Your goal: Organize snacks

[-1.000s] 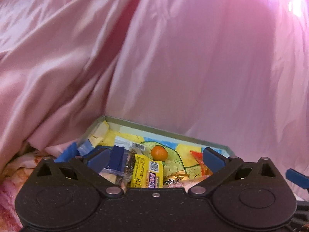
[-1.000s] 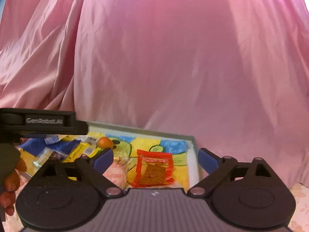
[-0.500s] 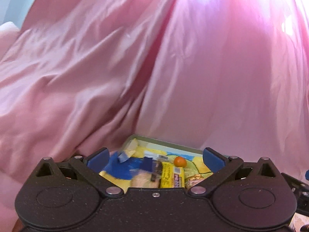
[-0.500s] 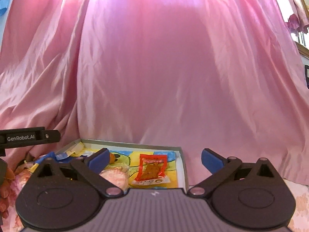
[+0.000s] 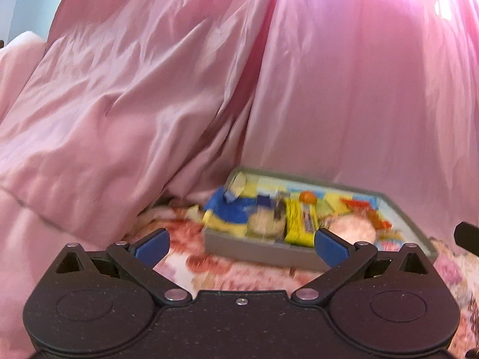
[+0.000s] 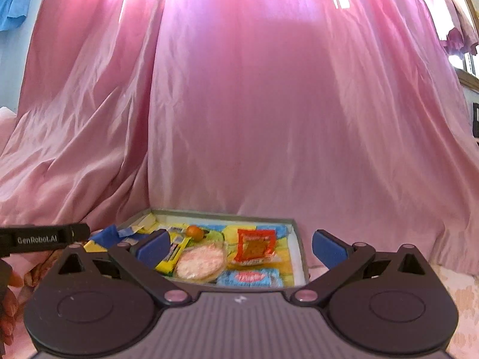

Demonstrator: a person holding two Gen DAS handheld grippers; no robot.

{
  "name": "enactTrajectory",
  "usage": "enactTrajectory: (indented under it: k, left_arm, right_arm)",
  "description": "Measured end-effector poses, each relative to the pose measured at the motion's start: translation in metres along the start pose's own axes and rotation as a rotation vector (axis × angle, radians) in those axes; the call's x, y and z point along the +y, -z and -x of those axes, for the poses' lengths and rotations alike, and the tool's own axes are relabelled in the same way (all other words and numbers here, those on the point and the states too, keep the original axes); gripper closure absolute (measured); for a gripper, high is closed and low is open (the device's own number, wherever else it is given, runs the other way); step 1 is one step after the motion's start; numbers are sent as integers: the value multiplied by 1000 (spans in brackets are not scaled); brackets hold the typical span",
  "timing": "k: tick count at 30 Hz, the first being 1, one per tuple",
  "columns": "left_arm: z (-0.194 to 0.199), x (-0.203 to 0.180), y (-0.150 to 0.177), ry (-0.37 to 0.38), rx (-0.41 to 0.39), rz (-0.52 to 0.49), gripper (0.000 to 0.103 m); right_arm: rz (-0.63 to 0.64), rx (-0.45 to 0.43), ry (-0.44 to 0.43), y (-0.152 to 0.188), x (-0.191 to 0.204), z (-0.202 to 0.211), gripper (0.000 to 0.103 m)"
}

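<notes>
- Our left gripper hangs with its jaws spread wide and nothing between them, over the floral cloth, short of the tray.
- The grey tray sits against the pink drape. Inside, left to right, we see a yellow bar, a small orange, a round pink pack and a red packet.
- Our right gripper is also wide open and empty, just before the tray.

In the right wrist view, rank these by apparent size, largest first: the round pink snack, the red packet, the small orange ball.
1. Round pink snack, though it lies nearest the camera.
2. Red packet, not much smaller, so this order is unsure.
3. Small orange ball, clearly smallest.
</notes>
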State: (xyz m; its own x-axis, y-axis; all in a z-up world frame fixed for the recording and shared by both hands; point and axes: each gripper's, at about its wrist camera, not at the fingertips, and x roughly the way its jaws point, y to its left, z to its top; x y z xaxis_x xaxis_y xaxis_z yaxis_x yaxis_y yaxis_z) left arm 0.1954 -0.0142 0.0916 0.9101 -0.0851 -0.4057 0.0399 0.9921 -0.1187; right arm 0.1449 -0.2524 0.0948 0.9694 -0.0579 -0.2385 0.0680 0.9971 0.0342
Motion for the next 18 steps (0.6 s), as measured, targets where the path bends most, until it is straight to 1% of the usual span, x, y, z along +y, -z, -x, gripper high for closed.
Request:
enactTrajectory:
  k: [3, 9, 14, 18]
  left_arm:
    - [10, 6, 8, 5, -5, -7, 1]
    - [27, 19, 22, 8, -44, 3, 1]
    - [29, 29, 34, -19, -18, -4, 1]
    - [32, 36, 43, -19, -11, -15, 1]
  right_arm:
    - [8, 10, -11, 6, 7, 9, 0]
    - [19, 10, -20, 15, 15, 25, 0]
    - [16, 9, -14, 19, 18, 32, 0]
    - [30, 6, -20, 23, 20, 37, 0]
